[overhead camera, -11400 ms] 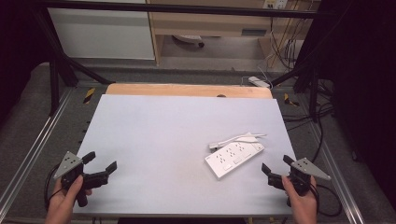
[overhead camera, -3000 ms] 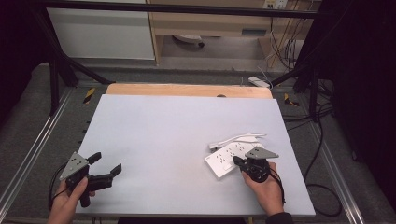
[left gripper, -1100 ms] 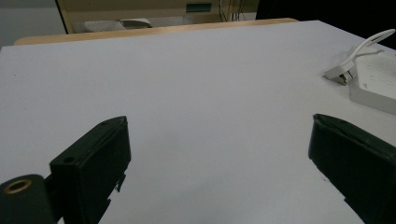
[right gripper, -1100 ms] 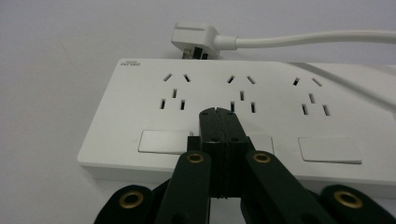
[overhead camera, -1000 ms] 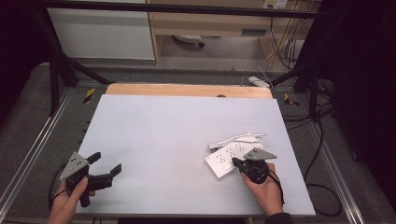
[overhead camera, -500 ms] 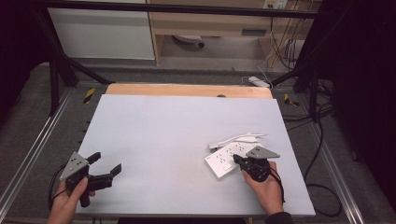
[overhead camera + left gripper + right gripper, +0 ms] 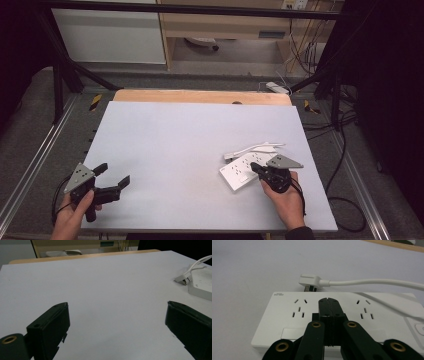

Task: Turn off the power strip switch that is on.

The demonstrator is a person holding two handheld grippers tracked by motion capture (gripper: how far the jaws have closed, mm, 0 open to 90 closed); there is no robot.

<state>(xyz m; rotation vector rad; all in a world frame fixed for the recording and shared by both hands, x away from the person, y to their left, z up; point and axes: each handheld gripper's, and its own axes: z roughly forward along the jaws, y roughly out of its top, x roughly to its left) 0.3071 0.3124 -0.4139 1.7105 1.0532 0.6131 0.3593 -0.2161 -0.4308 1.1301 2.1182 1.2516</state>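
R gripper (image 7: 331, 300) jaws fully closed, nothing held, tips over middle of power strip (image 7: 287, 315). Plug (image 7: 310, 281) lies just behind strip. L gripper (image 7: 112, 176) wide open, empty, on table (image 7: 175, 140).

White power strip (image 7: 244, 170) lies flat, sockets up (white plug (image 7: 310, 281) beside it), near the table's right edge.

Only one marking spotted: a small grey printed mark at the top-left corner of the white power strip (image 7: 337, 315) face, seen in the right gripper view. Too small and blurred to read; it looks like a short brand or model code. The socket faces carry no legible ratings or symbols. Nothing readable on the plug (image 7: 310, 282) or the table (image 7: 175, 140). The high view and left gripper view give no legible text either.
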